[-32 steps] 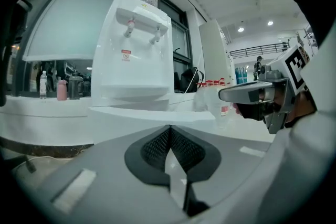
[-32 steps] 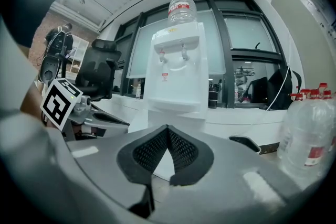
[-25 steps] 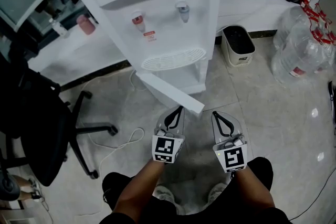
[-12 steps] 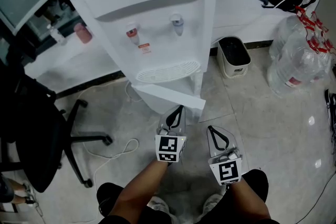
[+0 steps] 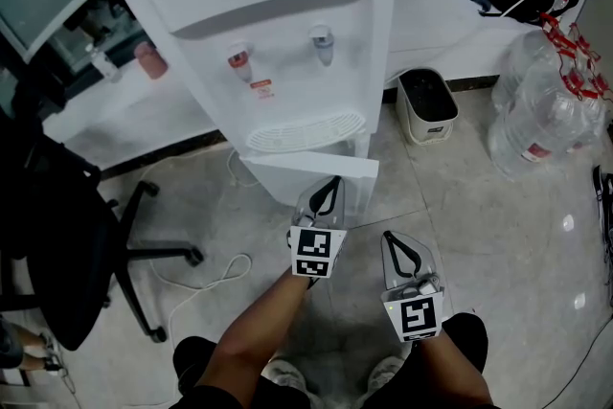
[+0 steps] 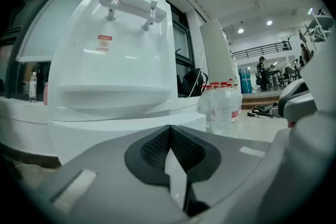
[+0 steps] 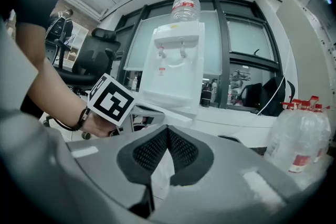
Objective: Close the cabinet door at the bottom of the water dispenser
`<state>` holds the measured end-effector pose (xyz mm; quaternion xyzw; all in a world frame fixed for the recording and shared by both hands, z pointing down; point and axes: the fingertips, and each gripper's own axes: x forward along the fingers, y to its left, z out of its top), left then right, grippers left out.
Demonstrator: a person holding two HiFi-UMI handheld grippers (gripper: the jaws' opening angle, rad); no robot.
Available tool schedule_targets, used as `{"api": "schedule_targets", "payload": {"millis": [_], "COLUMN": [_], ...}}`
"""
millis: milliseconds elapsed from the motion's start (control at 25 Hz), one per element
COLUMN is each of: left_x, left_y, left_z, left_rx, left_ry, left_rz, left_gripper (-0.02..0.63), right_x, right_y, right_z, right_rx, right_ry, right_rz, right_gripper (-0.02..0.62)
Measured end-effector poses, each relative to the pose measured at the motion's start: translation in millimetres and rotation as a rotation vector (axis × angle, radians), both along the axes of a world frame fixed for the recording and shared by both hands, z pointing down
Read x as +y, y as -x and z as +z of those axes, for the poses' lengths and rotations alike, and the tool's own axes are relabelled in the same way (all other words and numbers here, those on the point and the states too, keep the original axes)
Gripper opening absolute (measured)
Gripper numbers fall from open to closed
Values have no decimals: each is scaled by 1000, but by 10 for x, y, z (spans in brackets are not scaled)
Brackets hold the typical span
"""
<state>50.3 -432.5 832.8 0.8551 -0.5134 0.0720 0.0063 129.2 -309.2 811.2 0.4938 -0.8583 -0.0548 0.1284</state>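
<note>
The white water dispenser (image 5: 287, 24) stands ahead of me, its bottom cabinet door (image 5: 306, 172) ajar and angled out toward me. My left gripper (image 5: 329, 192) is shut with nothing between its jaws, and its tips are at the door's front face near the free edge. In the left gripper view the door (image 6: 126, 131) fills the space just beyond the closed tips (image 6: 170, 136). My right gripper (image 5: 400, 247) hangs shut and empty, lower and to the right, away from the door. The right gripper view shows the dispenser (image 7: 176, 65) further off.
A black office chair (image 5: 57, 235) stands at the left, with a white cable (image 5: 215, 278) on the floor by it. A small bin (image 5: 428, 102) sits right of the dispenser. Large water bottles (image 5: 546, 110) are at far right. The person's legs are below.
The door has swung from wide open to nearly flat against the dispenser. My left gripper has moved forward with it. The right gripper has barely moved.
</note>
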Motion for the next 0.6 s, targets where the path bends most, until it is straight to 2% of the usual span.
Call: {"api": "schedule_targets", "payload": {"millis": [440,600], "left_x": [-286,-422], "left_y": [-61,-71], "left_z": [-8,-23], "left_rx": [9,3], "left_ry": [-6,-4], "left_rz": [-25,-42], "left_gripper": [18,18], "right_x": [27,18], "right_y": [-78,-123], "right_z": [29,73], "right_rx": [20,-18], "right_ry": [12,19], "right_rz": [25,47], "right_gripper": [3,3]}}
